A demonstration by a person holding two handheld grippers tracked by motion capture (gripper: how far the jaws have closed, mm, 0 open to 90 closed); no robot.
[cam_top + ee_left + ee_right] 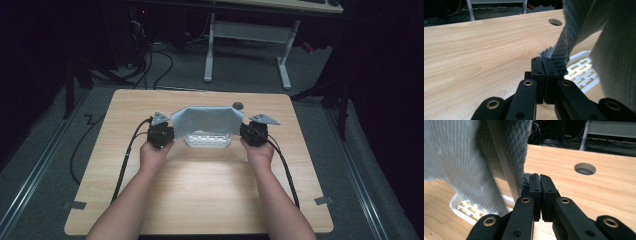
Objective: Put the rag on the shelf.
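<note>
Grasping a grey cloth point(207, 120) by opposite corners, left gripper point(169, 131) and right gripper point(246, 131).

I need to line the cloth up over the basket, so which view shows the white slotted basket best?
The left gripper view: the white slotted basket shows its slots and rim clearly. The right gripper view gives one corner under the grey cloth. The high view shows it small, half covered.
</note>
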